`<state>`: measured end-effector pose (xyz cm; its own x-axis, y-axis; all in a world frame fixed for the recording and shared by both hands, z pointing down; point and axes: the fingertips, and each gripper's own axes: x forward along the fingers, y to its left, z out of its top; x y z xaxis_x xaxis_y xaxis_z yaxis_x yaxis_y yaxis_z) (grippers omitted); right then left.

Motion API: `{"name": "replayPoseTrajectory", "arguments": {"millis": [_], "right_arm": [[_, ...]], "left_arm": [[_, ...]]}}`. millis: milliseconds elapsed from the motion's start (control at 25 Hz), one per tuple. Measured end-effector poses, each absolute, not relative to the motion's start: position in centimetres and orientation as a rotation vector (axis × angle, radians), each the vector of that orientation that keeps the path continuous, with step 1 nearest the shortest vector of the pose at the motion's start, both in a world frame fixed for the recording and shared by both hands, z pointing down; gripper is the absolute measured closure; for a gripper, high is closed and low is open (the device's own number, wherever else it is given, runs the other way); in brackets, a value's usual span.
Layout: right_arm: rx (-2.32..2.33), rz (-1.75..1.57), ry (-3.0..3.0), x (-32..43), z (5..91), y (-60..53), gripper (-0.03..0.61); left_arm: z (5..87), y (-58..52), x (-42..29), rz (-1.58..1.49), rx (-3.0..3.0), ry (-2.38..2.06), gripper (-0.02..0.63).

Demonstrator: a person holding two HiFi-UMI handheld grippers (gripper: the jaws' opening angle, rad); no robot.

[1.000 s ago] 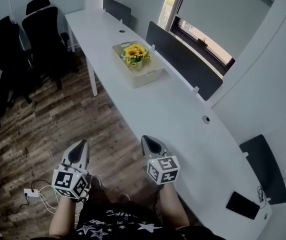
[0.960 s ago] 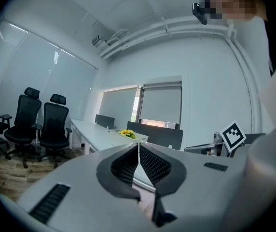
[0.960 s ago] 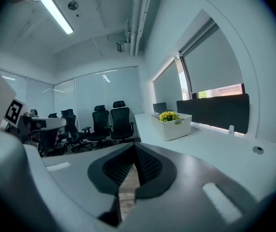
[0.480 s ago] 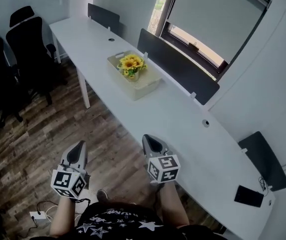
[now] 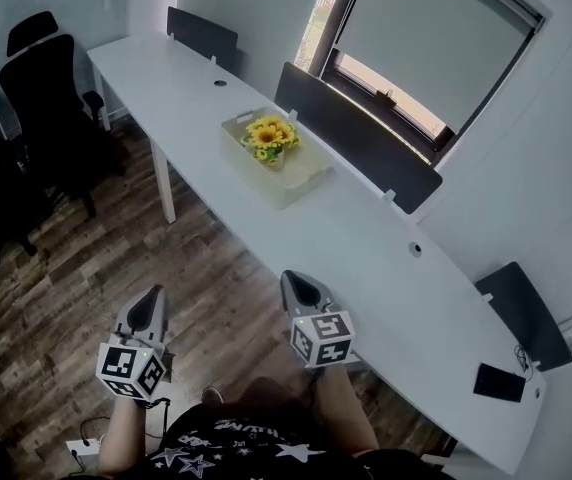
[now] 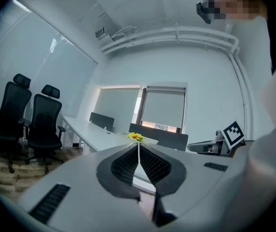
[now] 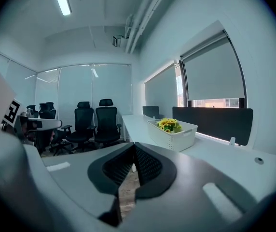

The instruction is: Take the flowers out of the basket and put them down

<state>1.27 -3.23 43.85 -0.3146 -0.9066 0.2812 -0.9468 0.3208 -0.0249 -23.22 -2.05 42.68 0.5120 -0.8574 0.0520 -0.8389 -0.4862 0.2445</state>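
Observation:
A bunch of yellow sunflowers (image 5: 271, 138) stands in a white basket (image 5: 304, 180) on the long white table (image 5: 386, 258), far ahead of both grippers. My left gripper (image 5: 153, 294) hangs over the wood floor with its jaws pressed together and nothing in them. My right gripper (image 5: 292, 281) is at the table's near edge, also shut and empty. In the left gripper view the flowers (image 6: 136, 137) show small just above the closed left gripper (image 6: 138, 144). The right gripper view has the flowers (image 7: 169, 124) and the basket (image 7: 182, 136) to the right of the closed right gripper (image 7: 134, 144).
Black office chairs (image 5: 41, 78) stand left of the table on the wood floor (image 5: 116, 258). Dark divider panels (image 5: 356, 133) line the table's far side under the window. A black phone-like slab (image 5: 498, 381) lies at the table's right end. Cables and a power strip (image 5: 78, 455) lie near my feet.
The head view has swung a little, so the chairs slid left and the window came further in. Both grippers stayed shut and sank slightly in the view.

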Motion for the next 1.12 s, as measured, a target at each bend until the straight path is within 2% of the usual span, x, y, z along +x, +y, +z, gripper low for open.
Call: {"name": "replayPoseTrajectory", "arguments": {"millis": [320, 720, 1120], "right_arm": [[1.734, 0.331, -2.334, 2.8, 45.5, -6.7, 0.575], [1.744, 0.368, -2.425, 4.4, 45.1, -18.6, 0.575], [1.73, 0.358, -2.417, 8.1, 44.8, -26.4, 0.575]], "left_arm": [[44.6, -5.8, -22.5, -0.077, 2.493, -1.399, 0.597], [44.1, -15.0, -21.3, -0.024, 2.481, -1.465, 0.597], [42.1, -23.6, -15.0, 0.019, 2.588, -1.407, 0.597]]}}
